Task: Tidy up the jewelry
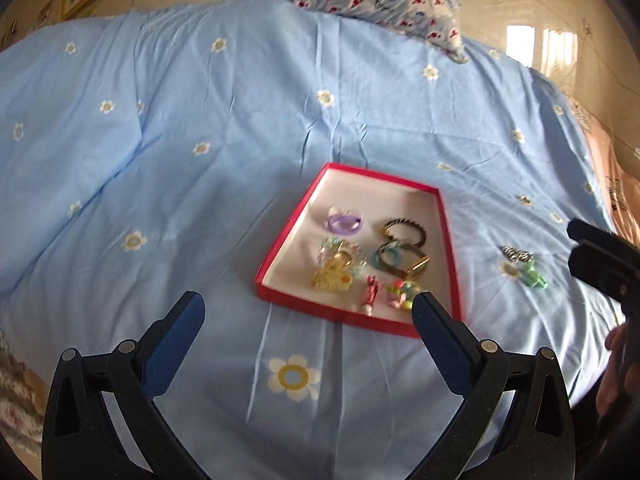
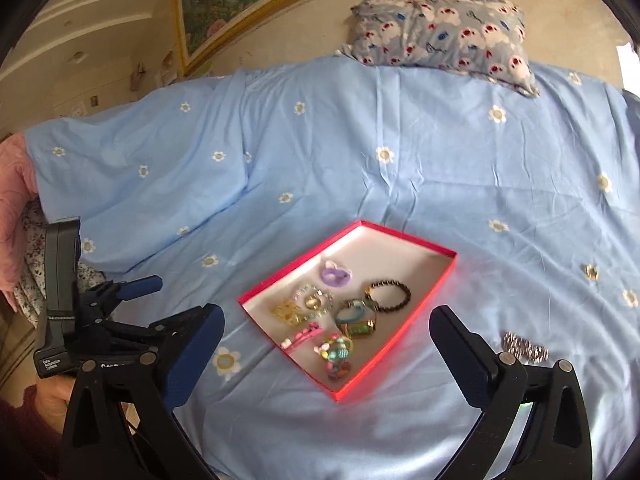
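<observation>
A: Plainly, both sets of fingers are spread as wide as they go, and nothing is held between them. The left gripper (image 1: 308, 312) is poised near the close edge of the red tray (image 1: 280, 246); the right gripper (image 2: 326, 326) is held over the blue bedsheet (image 2: 360, 160) in front of the same tray.

B: Where is the jewelry placed?

A: Most of it is gathered inside the tray on the bed. Two pieces are left outside on the sheet, to the tray's right: a silver chain piece (image 1: 516, 255) and, just beside it, a green trinket (image 1: 534, 278).

B: What could go wrong?

A: The sheet is soft and creased, so fabric could be pinched along with the chain. The tray is light and shallow; it could be nudged or tipped by a low finger, and the pieces spilled.

B: And the count?

A: One tray and one patterned pillow (image 2: 440, 28) are seen. Inside the tray, roughly eight pieces are counted, among them a purple ring (image 1: 345, 222) and a dark beaded bracelet (image 2: 390, 296); the cluster overlaps, so an exact number cannot be given.
</observation>
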A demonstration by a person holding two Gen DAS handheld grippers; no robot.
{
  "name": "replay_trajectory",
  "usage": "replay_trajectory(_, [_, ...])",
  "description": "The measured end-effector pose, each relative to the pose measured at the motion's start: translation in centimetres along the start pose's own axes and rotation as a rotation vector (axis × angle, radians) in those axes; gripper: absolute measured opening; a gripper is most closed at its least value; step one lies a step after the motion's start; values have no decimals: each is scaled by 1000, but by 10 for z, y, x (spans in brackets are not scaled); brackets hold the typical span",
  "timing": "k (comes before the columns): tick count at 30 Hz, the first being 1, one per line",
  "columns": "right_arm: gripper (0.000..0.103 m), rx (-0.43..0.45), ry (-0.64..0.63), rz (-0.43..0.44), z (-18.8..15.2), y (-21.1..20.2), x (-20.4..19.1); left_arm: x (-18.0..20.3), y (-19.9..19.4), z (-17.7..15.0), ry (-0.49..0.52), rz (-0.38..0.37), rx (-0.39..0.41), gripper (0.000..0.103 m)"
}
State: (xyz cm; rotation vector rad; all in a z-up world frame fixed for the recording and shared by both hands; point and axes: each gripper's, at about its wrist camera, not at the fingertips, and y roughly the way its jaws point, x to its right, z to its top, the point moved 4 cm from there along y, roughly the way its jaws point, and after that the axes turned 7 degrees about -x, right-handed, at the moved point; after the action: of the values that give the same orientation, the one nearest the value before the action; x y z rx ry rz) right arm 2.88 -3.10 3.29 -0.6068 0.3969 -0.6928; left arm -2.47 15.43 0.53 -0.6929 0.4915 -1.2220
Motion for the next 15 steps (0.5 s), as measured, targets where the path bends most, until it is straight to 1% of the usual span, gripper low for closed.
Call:
replay_trajectory(1, [103,-12,8,4,-7,5,1,-1,4,-3,-5,6,-9,103])
replay_trajectory(4, [103,-55,8,-23,-25,22,2,-4,20,-12,-9,46,-58,103])
replay_trajectory(6, [103,-78,13,-36,-34,31,3,-3,25,-18,-8,60,-74,103])
replay_trajectory(10, [103,-117,34,-44,-46,44,5,-4,29,-25,9,96,-91,103])
replay_trajectory(15, [103,-148,54,-60,-51,50,8,-4,28,-27,21,117,-99,103])
